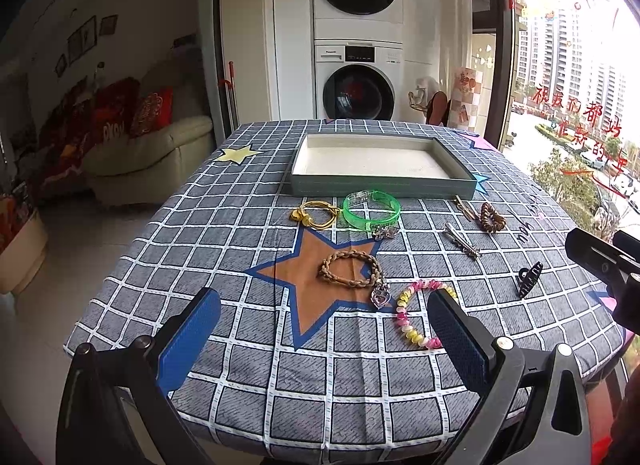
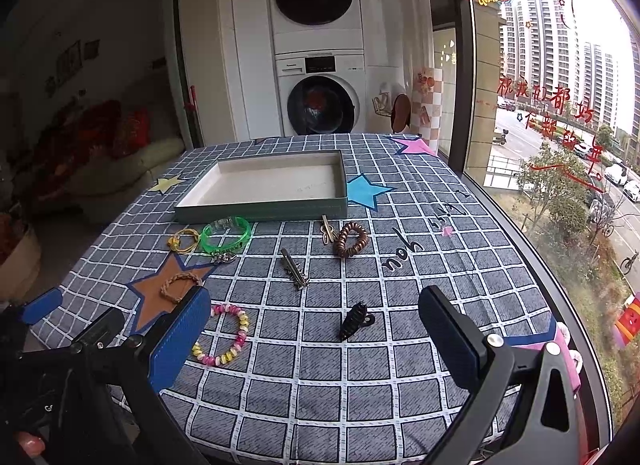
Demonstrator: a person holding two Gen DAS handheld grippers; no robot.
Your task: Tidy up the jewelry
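Jewelry is lying scattered on the table (image 1: 248,365), which is wearing a grey checked cloth, all of it in front of a shallow empty tray (image 1: 452,185) sitting at the far side. Nearest the tray, a green bangle (image 1: 372,209) is touching a yellow hair tie (image 1: 314,215), while a brown coil tie (image 2: 351,239) and a small clip (image 2: 328,229) are lying just beside each other to the right. A silver barrette (image 2: 295,269) is resting near the middle. A braided bracelet (image 1: 352,269) with a heart charm (image 1: 379,294) is sitting on the orange star, a pink and yellow bead bracelet (image 2: 224,335) beside it, and a black claw clip (image 2: 354,320) further right. The left tongs (image 1: 324,341) are hovering wide open, holding nothing, above the near edge. The right tongs (image 2: 314,345) are likewise gaping open and empty over the claw clip.
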